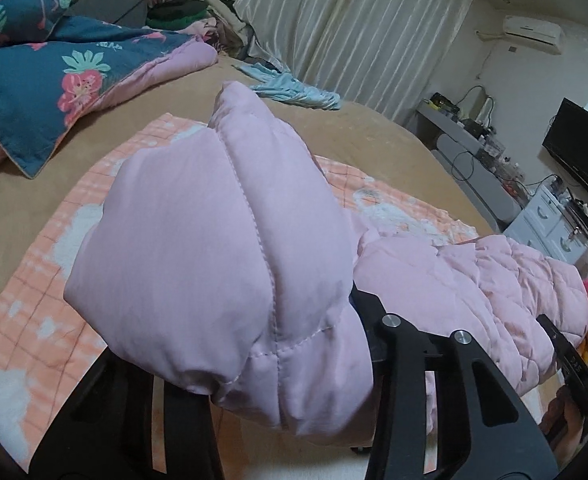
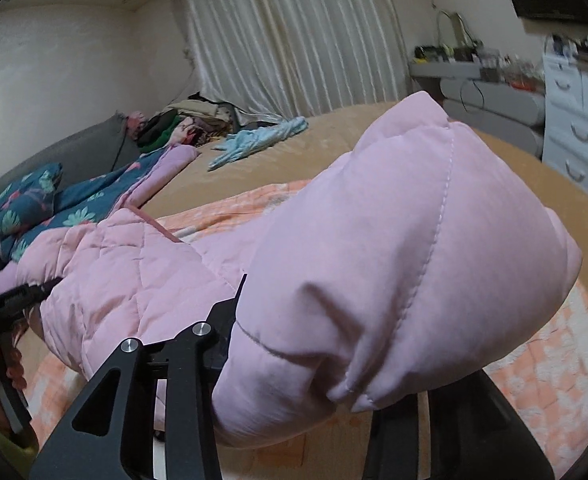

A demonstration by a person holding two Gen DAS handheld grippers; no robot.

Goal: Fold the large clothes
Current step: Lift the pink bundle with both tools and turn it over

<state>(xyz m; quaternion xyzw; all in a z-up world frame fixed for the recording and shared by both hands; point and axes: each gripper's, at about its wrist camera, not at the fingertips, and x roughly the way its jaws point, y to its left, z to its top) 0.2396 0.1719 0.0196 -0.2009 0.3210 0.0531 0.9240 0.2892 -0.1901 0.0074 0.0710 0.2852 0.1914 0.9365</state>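
A large pink quilted puffer jacket [image 1: 221,248] is held up above the bed between both grippers. My left gripper [image 1: 294,364] is shut on one padded end of it; the fabric bulges over the jaws and hides the fingertips. My right gripper [image 2: 294,360] is shut on the other padded end [image 2: 394,264], fingertips also hidden. The quilted middle of the jacket [image 1: 494,292] spans between them and also shows in the right wrist view [image 2: 125,280]. The other gripper shows at each view's edge.
An orange checked blanket [image 1: 33,320] lies on the tan bed [image 1: 93,140] under the jacket. A blue floral quilt [image 1: 53,80] and pillow lie at the head. A light blue garment [image 1: 294,92], a clothes pile, curtains, a desk, white drawers [image 2: 574,120] stand beyond.
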